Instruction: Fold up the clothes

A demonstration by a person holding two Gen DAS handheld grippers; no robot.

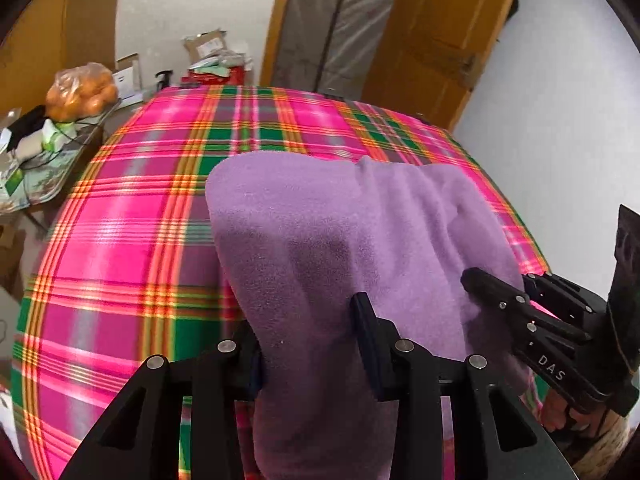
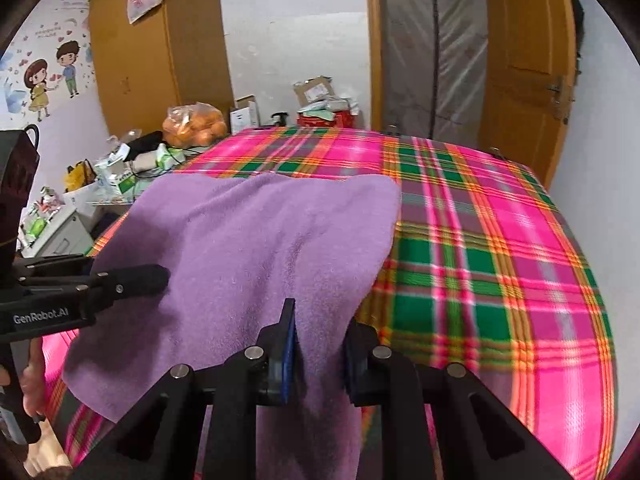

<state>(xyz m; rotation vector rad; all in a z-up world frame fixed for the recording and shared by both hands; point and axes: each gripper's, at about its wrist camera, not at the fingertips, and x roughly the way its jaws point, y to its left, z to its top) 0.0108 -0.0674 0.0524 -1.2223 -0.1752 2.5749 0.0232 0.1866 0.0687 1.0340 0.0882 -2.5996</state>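
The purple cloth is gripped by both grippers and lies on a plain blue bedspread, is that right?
Not quite. Both the left gripper and the right gripper do grip the purple cloth, but the bedspread is plaid in pink, green and orange, not plain blue. The right wrist view shows it clearly.

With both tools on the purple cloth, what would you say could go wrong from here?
1. Each tool pinches only the near edge of the cloth; the left tool or right tool might lose it when lifted.
2. The far edge looks rumpled, so the fold may come out uneven.
3. Dragging could ruck the plaid cover.
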